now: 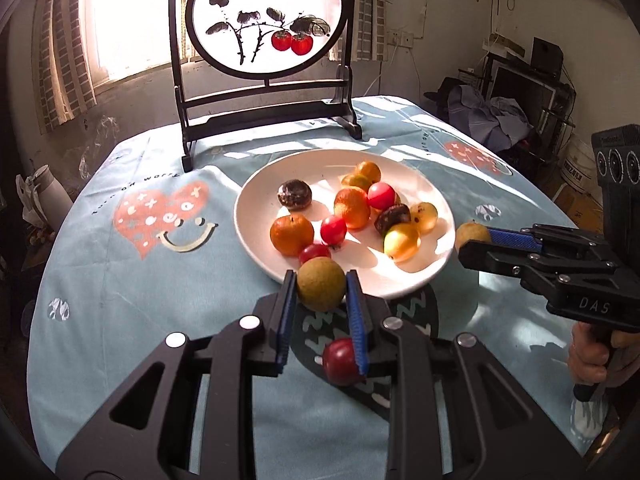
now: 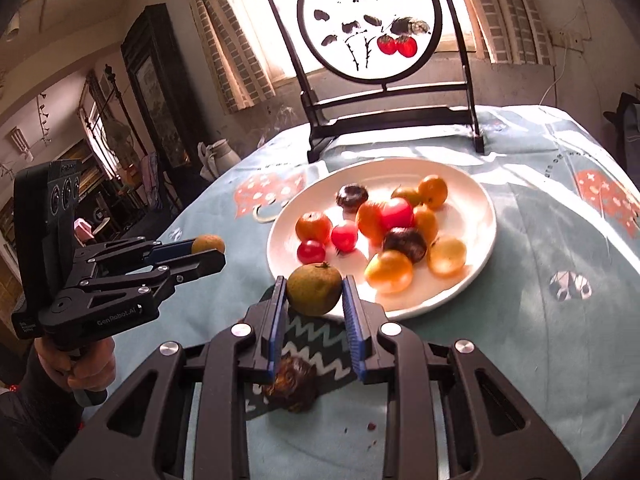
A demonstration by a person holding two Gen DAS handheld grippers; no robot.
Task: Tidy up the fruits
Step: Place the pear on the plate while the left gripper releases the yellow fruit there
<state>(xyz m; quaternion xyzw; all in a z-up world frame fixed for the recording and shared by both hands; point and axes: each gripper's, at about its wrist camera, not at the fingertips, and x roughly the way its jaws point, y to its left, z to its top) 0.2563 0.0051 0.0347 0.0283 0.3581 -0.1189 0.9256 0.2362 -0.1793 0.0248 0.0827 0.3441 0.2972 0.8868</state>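
Note:
A white plate (image 1: 250,216) (image 2: 482,204) in the middle of the table holds several orange, red, yellow and dark brown fruits. My left gripper (image 1: 321,278) (image 2: 208,250) is shut on a round brown-green fruit (image 1: 320,294) (image 2: 208,242), held above the cloth at the plate's near rim. My right gripper (image 2: 314,282) (image 1: 474,240) is shut on a similar greenish-brown fruit (image 2: 314,294) (image 1: 472,232) beside the plate. A red fruit (image 1: 340,362) lies on the cloth under the left fingers. A dark wrinkled fruit (image 2: 290,386) lies under the right ones.
A black-framed round screen painted with persimmons (image 1: 264,20) (image 2: 368,24) stands at the table's far edge behind the plate. A light blue cloth with hearts (image 1: 160,216) covers the round table. A hand (image 1: 588,356) (image 2: 88,364) grips each tool's handle.

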